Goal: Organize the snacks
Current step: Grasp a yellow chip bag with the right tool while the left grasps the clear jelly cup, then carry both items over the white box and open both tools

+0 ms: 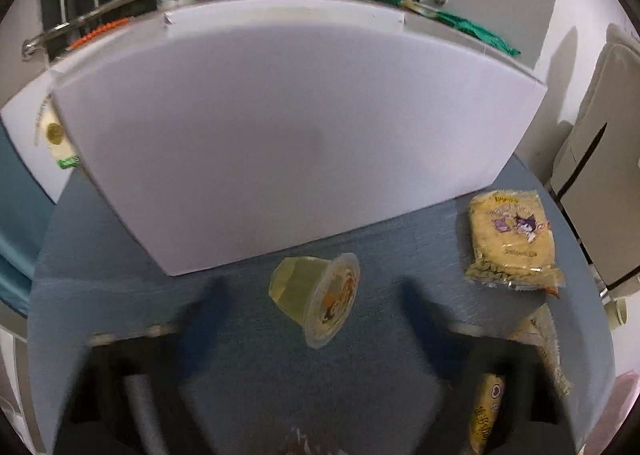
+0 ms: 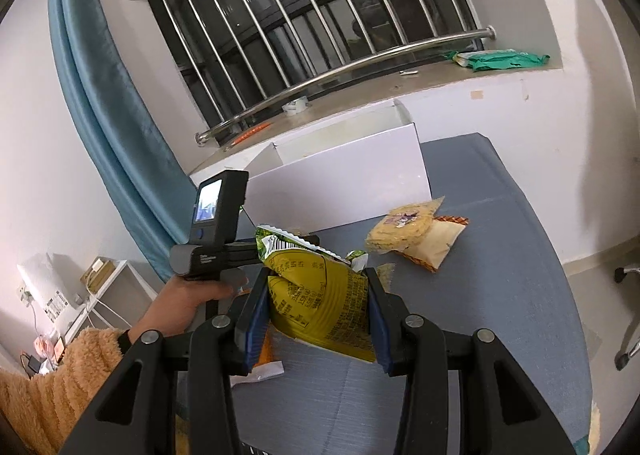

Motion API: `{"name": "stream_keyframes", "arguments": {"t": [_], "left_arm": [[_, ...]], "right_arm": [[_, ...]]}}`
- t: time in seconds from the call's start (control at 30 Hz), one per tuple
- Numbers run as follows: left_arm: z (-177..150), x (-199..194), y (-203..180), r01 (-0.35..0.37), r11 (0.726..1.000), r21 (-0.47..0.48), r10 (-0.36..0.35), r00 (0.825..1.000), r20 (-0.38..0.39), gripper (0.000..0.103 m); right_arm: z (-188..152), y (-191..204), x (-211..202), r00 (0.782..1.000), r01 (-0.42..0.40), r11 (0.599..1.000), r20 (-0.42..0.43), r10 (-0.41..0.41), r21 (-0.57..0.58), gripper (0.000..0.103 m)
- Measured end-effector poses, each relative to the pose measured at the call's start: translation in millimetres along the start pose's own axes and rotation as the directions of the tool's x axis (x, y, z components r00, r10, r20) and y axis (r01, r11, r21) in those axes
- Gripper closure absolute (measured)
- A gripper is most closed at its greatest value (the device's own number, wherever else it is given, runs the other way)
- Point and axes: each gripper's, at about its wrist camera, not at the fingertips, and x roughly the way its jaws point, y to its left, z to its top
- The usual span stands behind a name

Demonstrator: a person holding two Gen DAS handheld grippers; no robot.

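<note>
Left wrist view: jelly cup (image 1: 316, 301) on its side on blue counter (image 1: 240, 375), between open, empty left tool (image 1: 312, 291). Light, slippery; best pinched across middle. Right tool (image 2: 318, 295) squeezing crinkly, soft chip bag (image 2: 320, 295).

Right gripper (image 2: 318, 319) clamps a crumpled yellow-green snack bag (image 2: 320, 295), blue pads pressing both sides, bag lifted off the blue table (image 2: 500, 295). White box (image 2: 344, 179) is the landmark: open top, standing at the table's far end against the windowsill. In front of the box, slightly right, a yellow wafer pack (image 2: 404, 229) lies across a cream-and-orange packet (image 2: 438, 245), touching. Left of the box, the left gripper (image 2: 218, 239) with a lit screen, held by a hand (image 2: 188, 301) in a fuzzy tan sleeve (image 2: 56, 383). Behind the box, a barred window (image 2: 320, 15); on the sill to its right, a green packet (image 2: 504, 59). Blue curtain (image 2: 104, 103) far left.
</note>
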Motion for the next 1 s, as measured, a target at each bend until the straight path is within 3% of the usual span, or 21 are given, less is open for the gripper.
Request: {"name": "stream_keyframes", "arguments": {"t": [0.03,0.1,0.23,0.43,0.57,0.67,0.83,0.93,1.0], "left_arm": [[0.3,-1.2,-0.6,-0.021,1.000,0.014,0.021,1.000,0.011,0.056],[-0.6,-3.5,1.5,0.027,1.000,0.013,-0.027,1.000,0.002,0.055],[-8.7,-29.7,4.8,0.071,0.997,0.028,-0.073,0.994,0.086,0.055],[-15.7,-104.0,13.9,0.161,0.986,0.050,-0.168,0.955,0.243,0.055],[-1.5,-153.3,25.2,0.194,0.979,0.062,-0.204,0.918,0.341,0.055],[13.5,-172.2,30.9,0.206,0.976,0.067,-0.216,0.901,0.377,0.055],[57.8,-177.1,41.2,0.184,0.980,0.074,-0.198,0.896,0.398,0.055],[92.0,-161.9,42.9,0.160,0.983,0.085,-0.181,0.906,0.383,0.055],[115.6,-145.5,44.6,0.144,0.985,0.095,-0.169,0.917,0.363,0.055]], "right_arm": [[-0.2,-0.1,0.1,1.000,0.000,1.000,-0.001,0.000,0.000,0.056],[0.0,-0.6,0.1,1.000,0.000,1.000,0.000,0.000,0.001,0.056],[1.2,0.9,2.3,1.000,-0.004,1.000,0.004,0.004,-0.008,0.056],[7.3,6.3,18.7,1.000,0.001,0.999,-0.018,-0.002,-0.034,0.056],[30.9,10.0,37.5,0.999,0.014,0.997,-0.028,-0.016,-0.070,0.056],[59.4,14.8,50.2,1.000,0.018,0.994,-0.020,-0.020,-0.106,0.056],[117.3,16.8,76.8,1.000,0.022,0.991,-0.004,-0.023,-0.130,0.056],[155.8,12.4,100.4,1.000,0.006,0.995,0.003,-0.006,-0.103,0.056],[180.8,10.1,122.4,0.998,0.058,0.991,-0.009,-0.059,-0.120,0.055]]}}
